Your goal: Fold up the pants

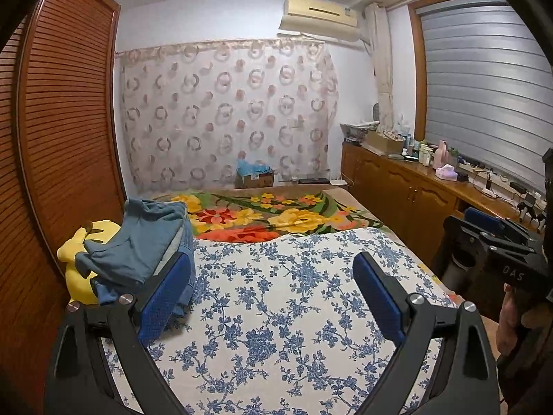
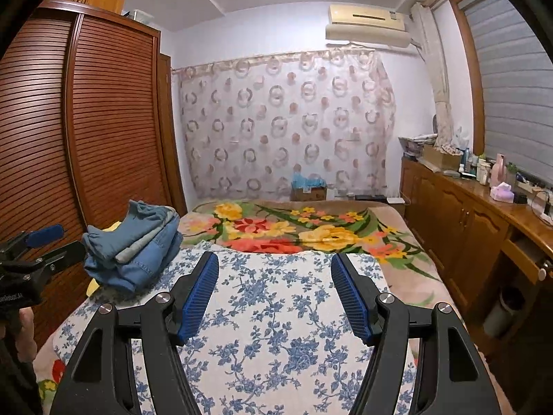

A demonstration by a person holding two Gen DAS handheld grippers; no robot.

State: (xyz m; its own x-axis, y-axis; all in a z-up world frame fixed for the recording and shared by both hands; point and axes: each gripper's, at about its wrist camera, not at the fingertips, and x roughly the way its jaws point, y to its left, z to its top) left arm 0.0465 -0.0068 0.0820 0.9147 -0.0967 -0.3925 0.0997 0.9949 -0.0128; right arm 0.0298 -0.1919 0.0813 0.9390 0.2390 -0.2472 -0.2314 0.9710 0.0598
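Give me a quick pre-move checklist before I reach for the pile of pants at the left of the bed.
1. Left gripper open, nothing between its fingers: ok.
2. Right gripper open, nothing held: ok.
3. Pile of pants in view of both cameras: ok.
4. Bare folding space on the blue floral sheet: ok.
5. One pair separable from the pile: cannot tell; layers overlap.
6. Yellow plush toy clear of the pile: not ok; it lies partly under it.
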